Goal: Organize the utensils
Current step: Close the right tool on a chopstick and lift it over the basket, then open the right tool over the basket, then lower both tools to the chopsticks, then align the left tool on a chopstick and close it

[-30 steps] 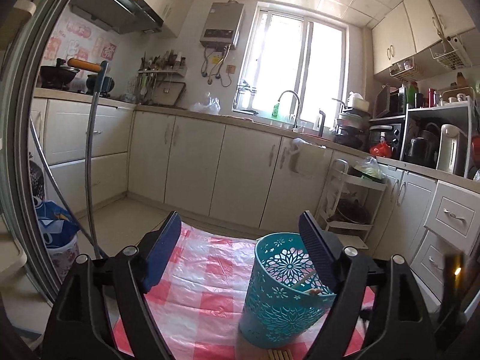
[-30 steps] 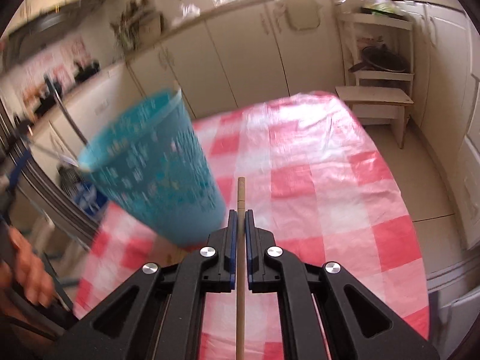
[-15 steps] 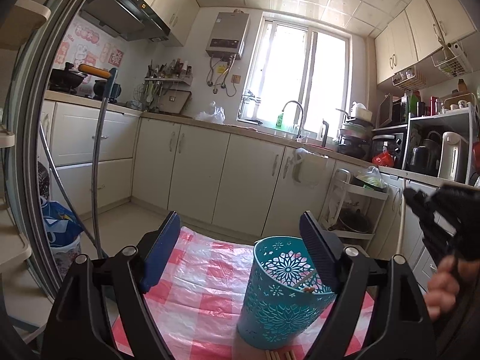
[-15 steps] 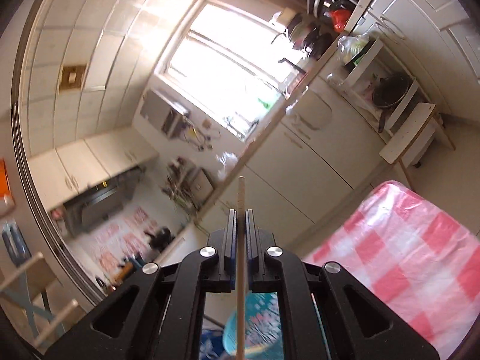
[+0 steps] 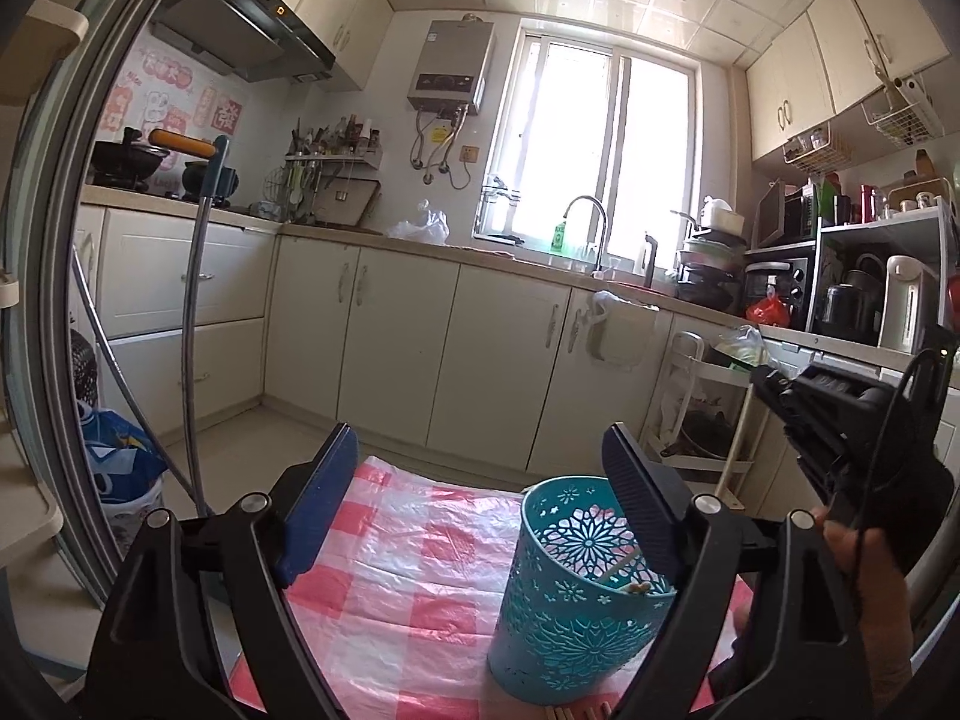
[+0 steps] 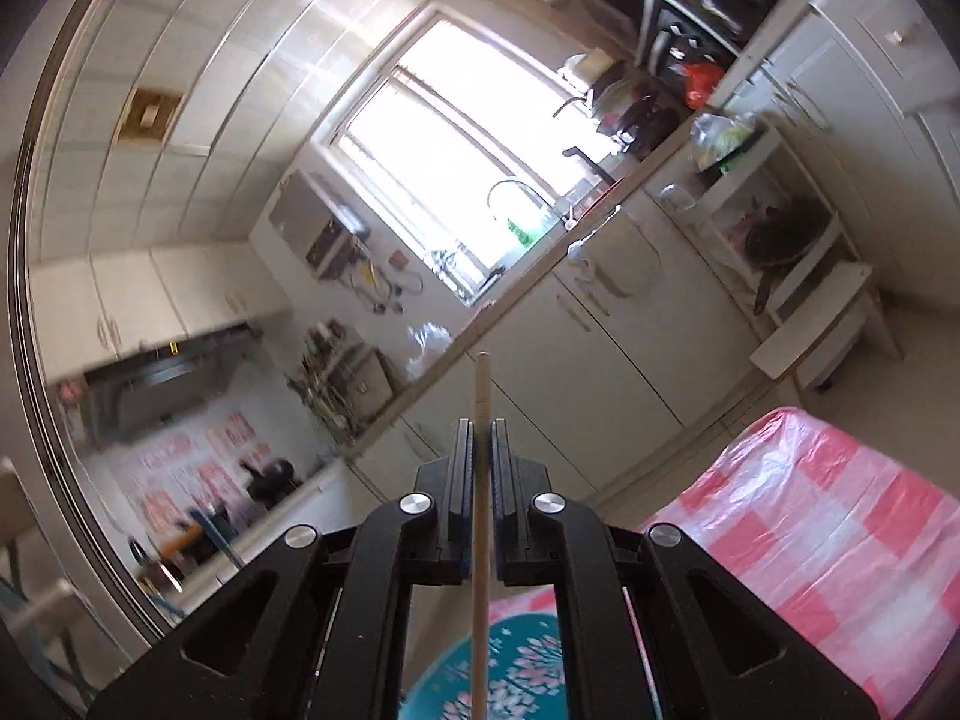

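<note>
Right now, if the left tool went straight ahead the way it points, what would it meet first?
The left tool is open. Its line passes over the checked tablecloth, left of the teal holder. First would likely be the cream cabinets, though depth is unclear.

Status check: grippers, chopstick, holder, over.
Right gripper shut on chopstick. Left gripper open, empty, framing teal holder. Holder upright on checked cloth. Nothing blocking.

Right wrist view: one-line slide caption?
Right tool shut on a wooden chopstick, rolled sideways above the teal utensil holder.
</note>
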`<state>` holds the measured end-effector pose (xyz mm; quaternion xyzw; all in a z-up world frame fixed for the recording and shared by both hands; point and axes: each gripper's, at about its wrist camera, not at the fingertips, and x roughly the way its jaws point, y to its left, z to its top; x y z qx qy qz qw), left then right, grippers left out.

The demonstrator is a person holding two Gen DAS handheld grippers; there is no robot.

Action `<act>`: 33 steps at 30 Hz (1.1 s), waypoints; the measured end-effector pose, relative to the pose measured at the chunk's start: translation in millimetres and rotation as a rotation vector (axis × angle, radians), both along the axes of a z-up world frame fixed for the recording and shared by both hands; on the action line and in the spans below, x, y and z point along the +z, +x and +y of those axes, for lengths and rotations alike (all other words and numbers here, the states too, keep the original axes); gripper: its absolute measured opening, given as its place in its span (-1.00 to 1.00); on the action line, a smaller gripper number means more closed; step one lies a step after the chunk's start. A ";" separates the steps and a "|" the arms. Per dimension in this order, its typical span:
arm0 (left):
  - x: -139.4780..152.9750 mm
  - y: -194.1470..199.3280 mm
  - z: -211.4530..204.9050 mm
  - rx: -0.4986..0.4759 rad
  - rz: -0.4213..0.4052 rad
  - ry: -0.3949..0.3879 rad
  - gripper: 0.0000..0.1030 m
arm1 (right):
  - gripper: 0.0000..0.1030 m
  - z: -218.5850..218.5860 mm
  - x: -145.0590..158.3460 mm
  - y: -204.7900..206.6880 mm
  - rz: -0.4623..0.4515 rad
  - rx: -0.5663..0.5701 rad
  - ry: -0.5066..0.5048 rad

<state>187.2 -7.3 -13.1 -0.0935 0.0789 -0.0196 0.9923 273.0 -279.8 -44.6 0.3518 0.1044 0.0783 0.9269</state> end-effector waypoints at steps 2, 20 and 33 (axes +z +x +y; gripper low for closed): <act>-2.0 -1.9 -2.3 -0.005 0.000 0.009 0.57 | -0.87 8.3 -4.0 2.3 0.033 0.042 -0.057; -74.8 18.6 -15.8 -0.223 0.507 0.072 0.60 | -0.55 26.3 -92.6 -69.7 0.599 0.547 -0.481; -141.2 33.7 -39.3 -0.270 0.770 0.154 0.41 | -0.65 81.3 -149.1 -87.6 0.747 0.597 -0.654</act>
